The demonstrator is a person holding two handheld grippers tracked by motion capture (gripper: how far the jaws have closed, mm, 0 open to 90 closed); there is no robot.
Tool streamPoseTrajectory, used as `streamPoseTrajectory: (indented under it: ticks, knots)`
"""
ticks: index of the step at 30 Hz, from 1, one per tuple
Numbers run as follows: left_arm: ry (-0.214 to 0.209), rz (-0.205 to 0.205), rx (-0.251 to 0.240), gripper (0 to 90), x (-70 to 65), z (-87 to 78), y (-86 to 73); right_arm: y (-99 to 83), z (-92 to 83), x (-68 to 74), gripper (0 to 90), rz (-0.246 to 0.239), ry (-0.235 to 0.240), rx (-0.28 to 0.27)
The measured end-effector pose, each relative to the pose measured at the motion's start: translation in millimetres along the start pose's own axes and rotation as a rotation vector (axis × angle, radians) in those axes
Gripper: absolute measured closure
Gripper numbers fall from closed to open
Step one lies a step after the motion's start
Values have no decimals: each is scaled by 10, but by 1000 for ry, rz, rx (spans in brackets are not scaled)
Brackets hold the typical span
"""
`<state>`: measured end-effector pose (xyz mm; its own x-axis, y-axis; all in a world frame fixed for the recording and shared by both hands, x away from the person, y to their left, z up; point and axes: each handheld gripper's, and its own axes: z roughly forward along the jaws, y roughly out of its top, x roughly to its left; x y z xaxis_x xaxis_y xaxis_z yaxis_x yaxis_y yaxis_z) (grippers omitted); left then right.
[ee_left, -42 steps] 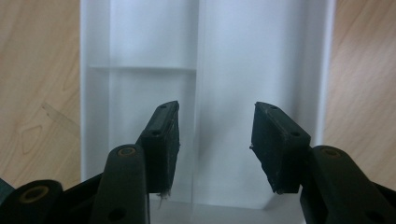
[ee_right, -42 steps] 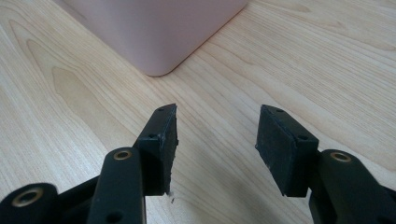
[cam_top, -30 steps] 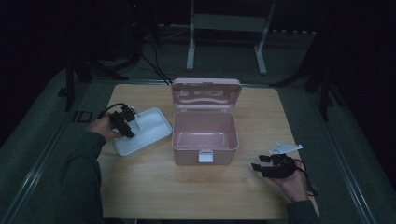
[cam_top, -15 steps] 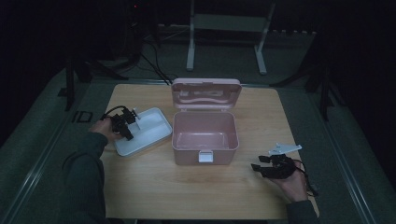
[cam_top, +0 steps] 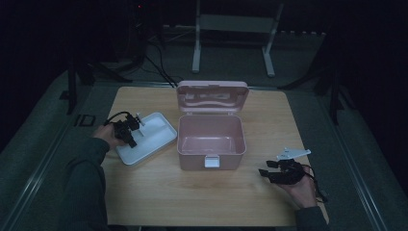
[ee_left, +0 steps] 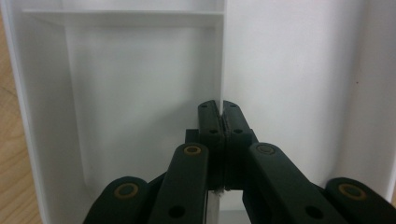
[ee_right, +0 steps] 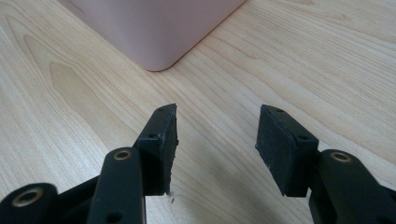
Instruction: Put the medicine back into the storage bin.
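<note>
Sitting in the middle of the scene is the big wooden bench (cam_top: 202, 197), and everything rests on it. The next biggest thing is the pink box (cam_top: 210, 137), which stands near the middle with its lid (cam_top: 212, 96) tipped up at the back, so the inside is open and looks bare. Just beside the box, on its left, lies the white tray (cam_top: 156, 139), a flat insert with a thin wall (ee_left: 222, 60) that splits it into parts. It probably belongs in the box. The left tool (cam_top: 129, 132) is down in the tray, and its jaws have just been closing; now they pinch that thin wall, so the tray can be picked up by it. The wall makes a good handle because it is thin enough to fit between the pads. The right tool (cam_top: 275, 173) rests low on the bench, well apart from the tray and near the box's front corner. Its jaws stand wide with nothing between them, as if it waits for its turn.
</note>
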<state>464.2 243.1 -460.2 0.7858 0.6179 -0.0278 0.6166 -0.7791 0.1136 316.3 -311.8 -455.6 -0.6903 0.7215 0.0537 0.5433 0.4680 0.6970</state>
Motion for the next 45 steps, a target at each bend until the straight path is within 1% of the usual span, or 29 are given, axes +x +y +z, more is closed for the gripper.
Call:
streamPoseTrajectory:
  ticks: [3, 6, 10, 12, 13, 16, 19, 22, 26, 29, 30, 34, 38, 39, 43, 44, 45]
  knots:
    - [1, 3, -5, 889, -13, 1, -15, 5, 3, 2, 477, -1, 2, -1]
    - [-11, -6, -7, 889, -18, 1, -26, 6, 10, 4, 477, -1, 2, 1]
    - [-3, 0, -11, 890, -27, 1, -30, 4, 18, 8, 477, -1, 2, 1]
    - [0, -1, -22, 890, -31, 1, -48, 3, 18, 8, 477, -3, 3, 1]
    - [-6, -8, -31, 891, -33, 1, -61, 2, 16, 7, 477, -2, 2, 1]
    - [-7, -3, -54, 892, -31, 2, -92, -2, 9, -1, 478, 1, 2, -1]
    - [-8, 11, -48, 893, -39, -2, -94, -5, 8, -3, 481, 5, 1, -3]
    - [-26, 10, -38, 893, -48, -15, -96, -5, 8, 0, 481, 5, 0, -3]
    - [-46, 21, -45, 895, -85, -35, -119, -6, 6, 1, 481, 5, -1, -3]
    - [-48, 30, -43, 895, -113, -55, -147, -11, 7, 0, 481, 9, -1, -3]
    - [-45, 36, -38, 895, -122, -71, -161, -13, 8, -1, 481, 6, -1, -3]
    - [-42, 40, -53, 894, -139, -154, -232, -14, 7, 2, 481, 4, -4, 0]
    - [-33, 46, -81, 895, -155, -294, -317, -13, 13, 4, 481, 4, -5, 2]
    - [-37, 50, -85, 895, -159, -331, -339, -13, 13, 5, 481, 5, -5, 1]
    - [-19, 58, -86, 895, -179, -464, -410, -9, 14, 7, 481, 4, -5, 1]
    - [-24, 57, -90, 895, -178, -506, -438, -8, 15, 8, 481, 4, -5, 1]
    - [-19, 57, -92, 895, -182, -533, -453, -7, 16, 10, 480, 3, -5, 1]
